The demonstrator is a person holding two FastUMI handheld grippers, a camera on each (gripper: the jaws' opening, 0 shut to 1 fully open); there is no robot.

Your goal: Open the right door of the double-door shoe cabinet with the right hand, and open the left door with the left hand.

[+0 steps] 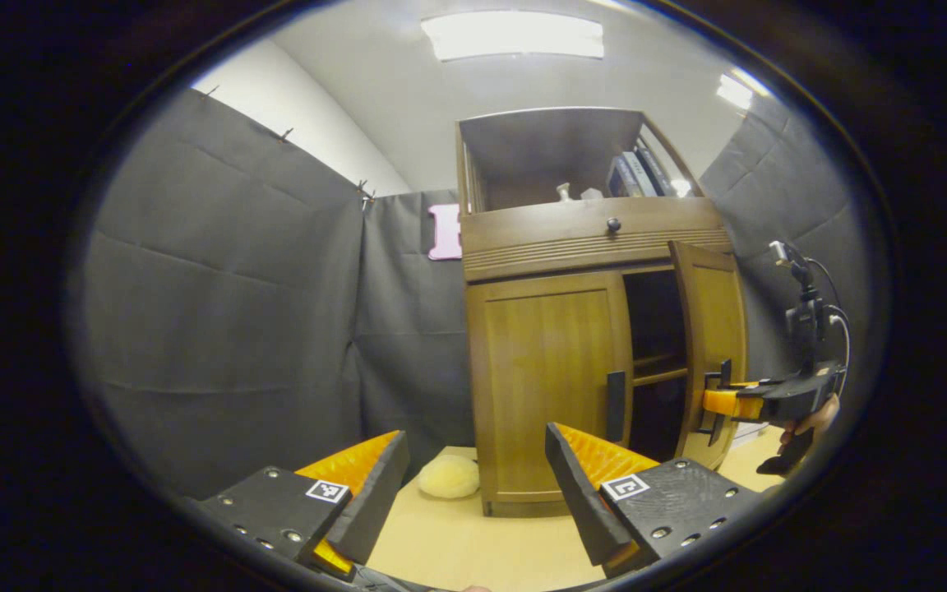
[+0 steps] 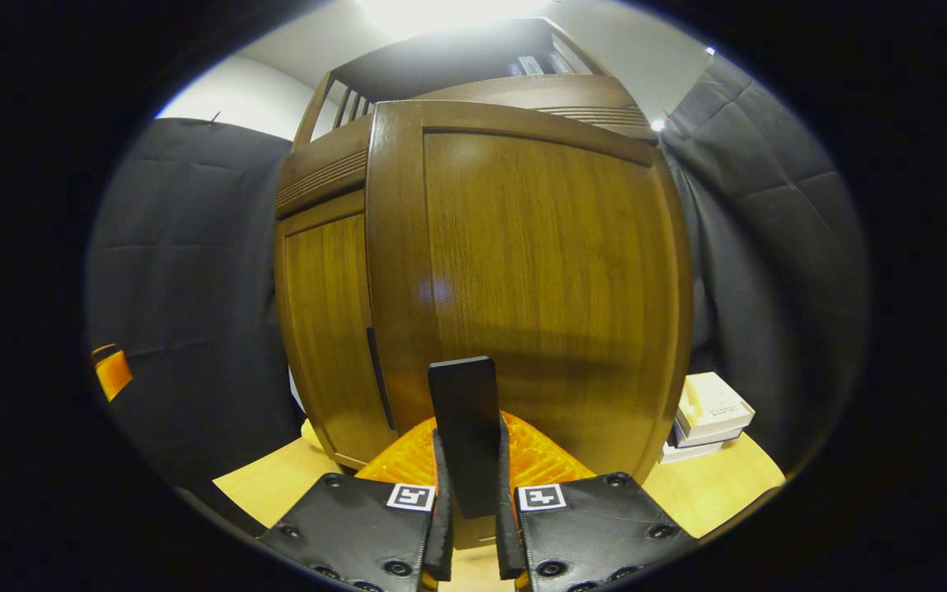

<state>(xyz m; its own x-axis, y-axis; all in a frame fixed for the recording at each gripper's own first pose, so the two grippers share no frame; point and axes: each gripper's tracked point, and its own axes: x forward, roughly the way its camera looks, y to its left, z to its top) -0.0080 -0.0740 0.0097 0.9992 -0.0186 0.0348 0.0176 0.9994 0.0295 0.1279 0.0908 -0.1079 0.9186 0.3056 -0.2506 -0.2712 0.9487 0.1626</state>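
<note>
In the left gripper view a brown wooden shoe cabinet (image 1: 523,247) stands ahead. Its left door (image 1: 547,386) is closed, with a dark vertical handle (image 1: 616,405) at its inner edge. The right door (image 1: 716,329) is swung partly out, showing dark shelves inside. My right gripper (image 1: 716,403), held by a hand, grips that door's handle. My left gripper (image 1: 473,485) is open, low and short of the left door. In the right gripper view my right gripper (image 2: 469,485) is shut on the right door's dark handle (image 2: 464,411), with the right door (image 2: 547,279) close in front.
A pale fluffy object (image 1: 449,477) lies on the light wooden floor (image 1: 457,543) by the cabinet's left foot. Books (image 1: 634,174) sit on the open top shelf above a drawer knob (image 1: 613,224). Stacked white boxes (image 2: 708,415) lie right of the cabinet. Dark cloth walls surround the booth.
</note>
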